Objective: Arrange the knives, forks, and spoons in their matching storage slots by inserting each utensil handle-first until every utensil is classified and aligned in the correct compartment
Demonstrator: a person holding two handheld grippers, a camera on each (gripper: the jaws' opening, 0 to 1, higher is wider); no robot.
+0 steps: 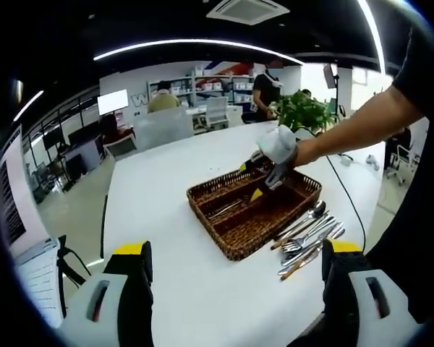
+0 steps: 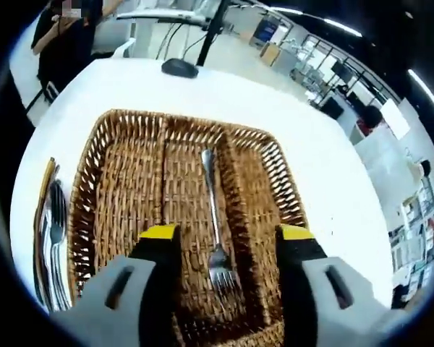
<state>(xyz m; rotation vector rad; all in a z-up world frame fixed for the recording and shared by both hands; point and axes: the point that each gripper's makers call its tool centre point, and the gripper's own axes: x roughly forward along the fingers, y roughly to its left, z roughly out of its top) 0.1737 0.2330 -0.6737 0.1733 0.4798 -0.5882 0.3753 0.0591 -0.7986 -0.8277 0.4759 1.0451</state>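
Fork [image 2: 216, 217] is lying in the middle slot of the basket [image 2: 101, 181]; your right tongs [image 2: 230, 249] and left tongs [image 1: 235, 260] are gaping empty, while remaining utensils [image 1: 304, 242] are waiting on the desk [image 1: 166, 238].

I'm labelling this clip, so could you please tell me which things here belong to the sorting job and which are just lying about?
Job:
- wicker tray
- fork lying in its middle slot
- loose cutlery beside the tray
- right gripper, open above the fork

Lying about:
- potted plant
- black cable
- laptop

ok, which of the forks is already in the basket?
The single fork lying in the wicker basket's middle compartment, between the right gripper's open jaws; the other utensils lie outside on the table.
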